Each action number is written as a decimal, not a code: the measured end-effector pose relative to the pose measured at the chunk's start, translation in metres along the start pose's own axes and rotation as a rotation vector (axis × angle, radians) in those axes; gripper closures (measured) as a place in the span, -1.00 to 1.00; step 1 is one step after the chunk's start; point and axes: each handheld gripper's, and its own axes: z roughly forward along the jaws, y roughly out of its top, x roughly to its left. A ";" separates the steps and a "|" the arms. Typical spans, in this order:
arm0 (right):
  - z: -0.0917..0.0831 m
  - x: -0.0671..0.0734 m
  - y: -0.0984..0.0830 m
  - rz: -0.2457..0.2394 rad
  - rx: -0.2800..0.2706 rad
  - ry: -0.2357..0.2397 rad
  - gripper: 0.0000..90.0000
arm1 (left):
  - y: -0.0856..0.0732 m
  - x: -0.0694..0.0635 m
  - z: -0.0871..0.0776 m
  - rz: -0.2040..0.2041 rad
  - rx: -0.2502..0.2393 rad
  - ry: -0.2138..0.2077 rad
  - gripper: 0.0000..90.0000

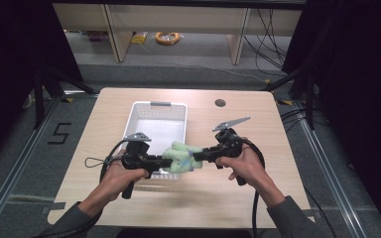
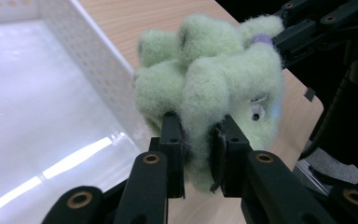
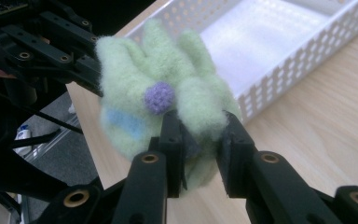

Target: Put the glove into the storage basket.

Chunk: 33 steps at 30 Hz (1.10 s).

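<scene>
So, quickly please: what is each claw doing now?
Left claw: closed on the green plush toy.
Right claw: closed on the same toy.

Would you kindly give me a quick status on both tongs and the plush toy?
Left tongs shut on green plush toy. Right tongs shut on it too. Toy held at near rim of white basket. Nothing in the way.

Lit evenly from overhead in the high view, falling off to near-black at both sides. Glaring in bright streaks on the white basket [image 2: 51,93] floor in the left gripper view. Blurring slightly at the near jaws and toward the corners; keeping the fuzzy green toy [image 3: 168,93] reasonably sharp.
</scene>
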 end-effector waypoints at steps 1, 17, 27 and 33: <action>0.002 0.000 0.004 0.000 0.003 -0.002 0.66 | 0.002 0.005 -0.003 -0.012 0.002 0.003 0.69; 0.080 -0.009 0.063 0.071 0.122 0.010 0.66 | 0.004 0.078 -0.020 -0.145 0.076 0.094 0.68; 0.114 -0.028 0.070 0.112 0.167 0.003 0.66 | 0.002 0.102 -0.005 -0.199 0.130 0.125 0.67; 0.127 -0.035 0.066 0.131 0.207 -0.019 0.66 | -0.001 0.105 0.004 -0.191 0.174 0.154 0.65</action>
